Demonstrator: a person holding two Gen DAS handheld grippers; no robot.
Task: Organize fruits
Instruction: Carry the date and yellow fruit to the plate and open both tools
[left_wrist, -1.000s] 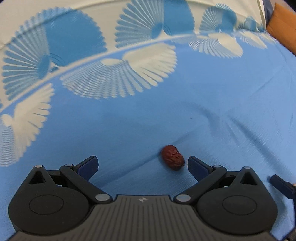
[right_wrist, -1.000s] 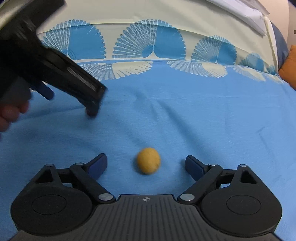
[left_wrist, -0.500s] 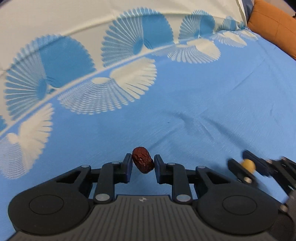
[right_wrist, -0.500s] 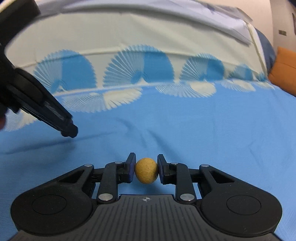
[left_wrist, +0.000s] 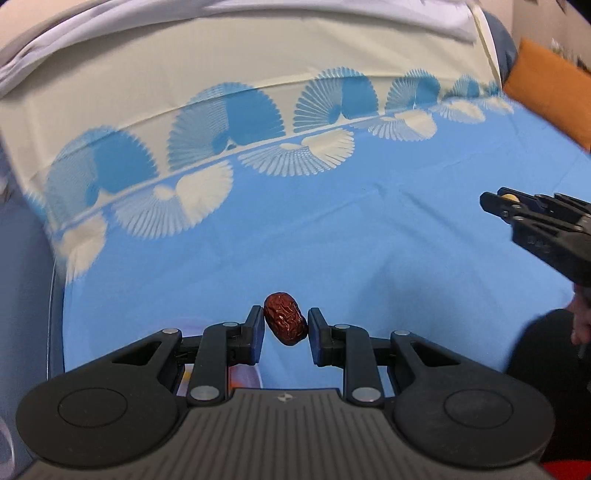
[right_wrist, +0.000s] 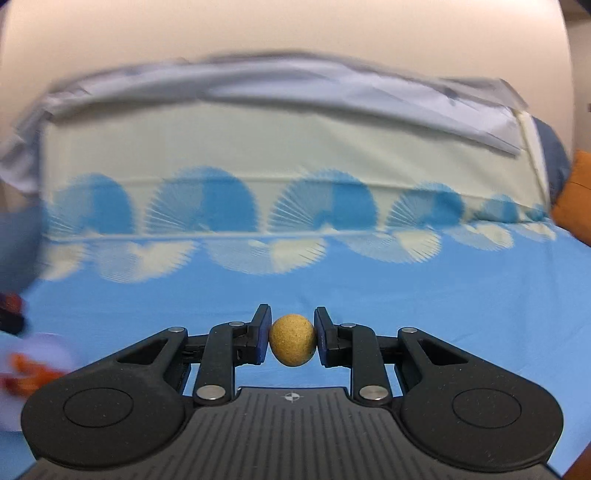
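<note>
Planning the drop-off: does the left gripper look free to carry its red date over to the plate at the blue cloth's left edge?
Probably yes. The left gripper grips the red date, lifted above the blue cloth; the plate lies close by, nothing visible between.

The left black two-finger gripper (left_wrist: 284, 330) sits low at centre frame, jaws clamped; the right black two-finger gripper (right_wrist: 291, 338) likewise, also visible at the left view's right edge.
</note>
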